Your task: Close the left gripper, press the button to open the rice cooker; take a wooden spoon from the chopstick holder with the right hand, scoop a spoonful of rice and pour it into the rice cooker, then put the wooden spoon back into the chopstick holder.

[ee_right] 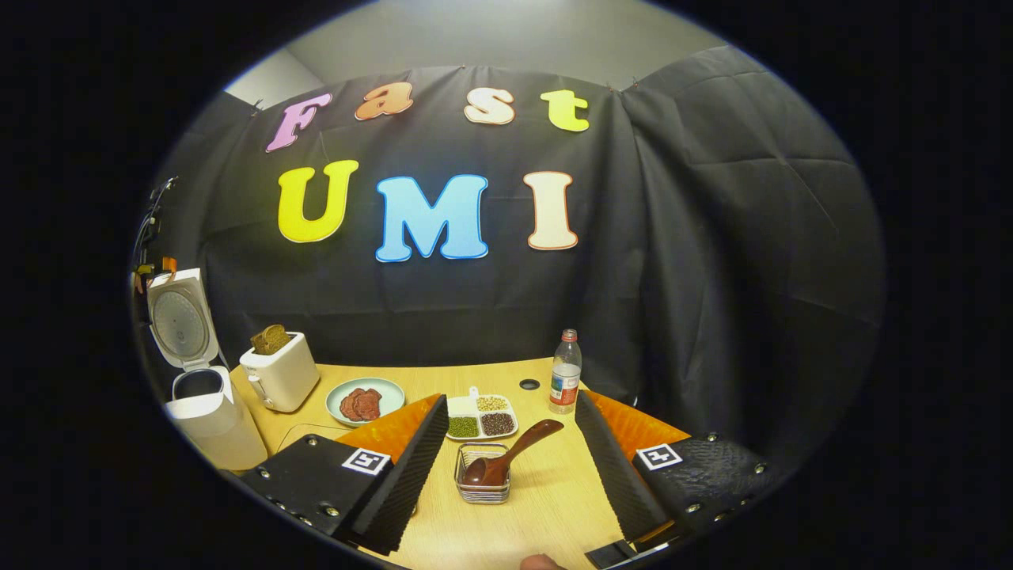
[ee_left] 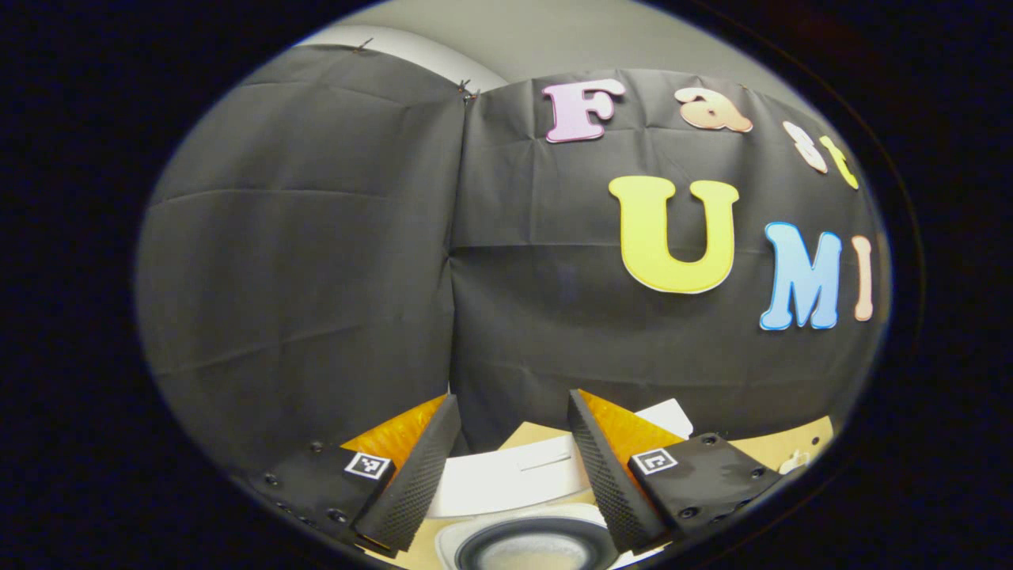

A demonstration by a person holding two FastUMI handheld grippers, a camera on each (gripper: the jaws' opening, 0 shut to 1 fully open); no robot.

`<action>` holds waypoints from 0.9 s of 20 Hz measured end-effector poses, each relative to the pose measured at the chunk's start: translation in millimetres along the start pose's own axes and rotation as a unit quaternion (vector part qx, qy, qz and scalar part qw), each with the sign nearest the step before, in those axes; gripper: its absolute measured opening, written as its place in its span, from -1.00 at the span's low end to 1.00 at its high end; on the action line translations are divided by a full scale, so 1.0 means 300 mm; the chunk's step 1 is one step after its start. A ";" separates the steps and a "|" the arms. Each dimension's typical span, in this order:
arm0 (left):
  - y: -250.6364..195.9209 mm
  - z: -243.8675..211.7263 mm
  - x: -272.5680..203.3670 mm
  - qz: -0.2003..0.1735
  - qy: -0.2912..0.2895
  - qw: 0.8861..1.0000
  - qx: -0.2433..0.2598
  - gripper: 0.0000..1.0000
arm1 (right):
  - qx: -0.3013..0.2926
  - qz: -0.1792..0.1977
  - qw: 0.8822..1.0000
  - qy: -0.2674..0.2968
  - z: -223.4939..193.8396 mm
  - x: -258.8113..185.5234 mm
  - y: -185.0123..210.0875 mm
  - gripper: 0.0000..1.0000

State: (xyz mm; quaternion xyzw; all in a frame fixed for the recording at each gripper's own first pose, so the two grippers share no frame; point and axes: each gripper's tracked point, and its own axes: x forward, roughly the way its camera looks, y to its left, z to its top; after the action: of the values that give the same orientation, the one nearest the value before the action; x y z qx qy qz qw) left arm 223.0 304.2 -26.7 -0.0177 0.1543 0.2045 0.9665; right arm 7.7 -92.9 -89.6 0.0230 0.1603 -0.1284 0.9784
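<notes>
1. Rice cooker [ee_right: 198, 380] stands lid up, left of the toaster [ee_right: 278, 370].
2. Wooden spoon [ee_right: 510, 455] rests in its chopstick holder [ee_right: 483, 475], right of the toaster, handle angled for grabbing.
3. Our right tool [ee_right: 506, 463] gapes wide; our left tool [ee_left: 506, 467] hangs open above the cooker.

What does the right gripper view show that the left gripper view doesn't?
Right gripper view alone: a toaster holding bread, a plate of reddish slices, a divided dish of grains, a bottle, and the wooden spoon resting in its wire holder.

Left gripper view alone: a look straight down into the cooker's inner pot.

Both: the open rice cooker, the wooden table, the black cloth wall, and an open gripper in front.
</notes>
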 end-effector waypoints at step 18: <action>-0.180 -0.413 -0.330 -0.012 0.067 0.998 0.017 0.90 | -0.007 0.062 0.998 -0.001 0.015 0.109 -0.066 0.95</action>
State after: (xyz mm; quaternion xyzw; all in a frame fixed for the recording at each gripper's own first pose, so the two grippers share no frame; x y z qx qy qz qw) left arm 122.5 204.0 -115.9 -0.0172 0.2215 0.1886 0.9566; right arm 34.0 -120.3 -95.9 0.0263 0.1584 -0.0662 0.9848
